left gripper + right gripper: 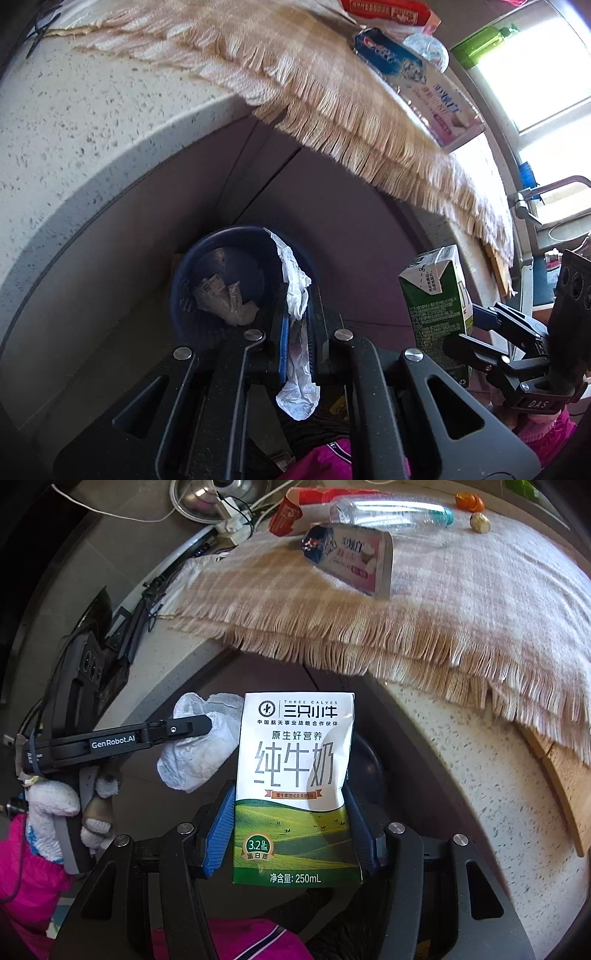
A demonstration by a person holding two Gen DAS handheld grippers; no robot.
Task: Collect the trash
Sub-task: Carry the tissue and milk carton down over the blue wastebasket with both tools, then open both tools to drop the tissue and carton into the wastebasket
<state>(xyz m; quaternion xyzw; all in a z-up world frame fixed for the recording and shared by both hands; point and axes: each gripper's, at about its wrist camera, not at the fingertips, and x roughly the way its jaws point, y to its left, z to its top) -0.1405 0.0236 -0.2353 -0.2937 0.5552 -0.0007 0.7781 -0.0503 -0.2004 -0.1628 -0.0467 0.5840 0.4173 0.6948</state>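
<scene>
My left gripper point(297, 325) is shut on a crumpled white tissue point(295, 291), held just above and right of the open blue trash bin point(184, 273) on the floor, which has crumpled paper point(225, 299) inside. The tissue point(199, 753) and left gripper point(192, 730) also show in the right wrist view. My right gripper point(291, 812) is shut on a green and white 250 mL milk carton point(295, 775), held upright below the counter edge; the carton point(436, 299) shows at the right of the left wrist view.
On the counter, a fringed beige cloth point(424, 602) carries a toothpaste box point(351, 559), a clear plastic bottle point(391, 513), a red carton point(291, 509) and small scraps point(469, 502). Speckled countertop edge point(480, 746) overhangs dark cabinet doors point(332, 214). A faucet point(532, 195) stands at right.
</scene>
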